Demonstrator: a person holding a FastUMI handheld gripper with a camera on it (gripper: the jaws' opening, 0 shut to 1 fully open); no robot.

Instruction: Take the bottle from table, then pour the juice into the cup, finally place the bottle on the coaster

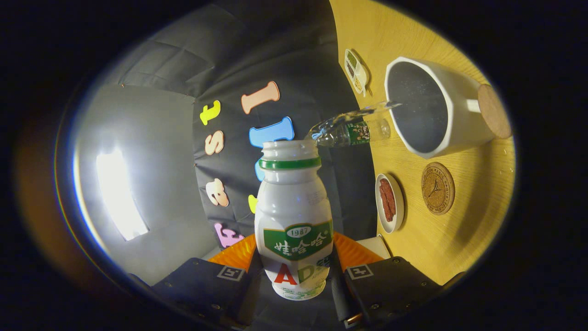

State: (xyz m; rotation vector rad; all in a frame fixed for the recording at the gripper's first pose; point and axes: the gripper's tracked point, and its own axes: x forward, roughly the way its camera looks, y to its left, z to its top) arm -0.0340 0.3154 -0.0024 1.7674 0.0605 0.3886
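- The claw (294, 276) is closed on the white bottle (294, 216), one finger pressing each side, bottle tipped sideways to the desk (459, 239).
- Beyond its open mouth sits the white cup (436, 108).
- A cork coaster (438, 188) lies just beside the cup, next to a small dish (389, 202).

The bottle (294, 216) looks like glossy white plastic (its label smooth and printed), the cup (438, 108) a matt white shell, the coaster (438, 188) rough cork, and the tabletop (464, 230) smooth light wood grain.
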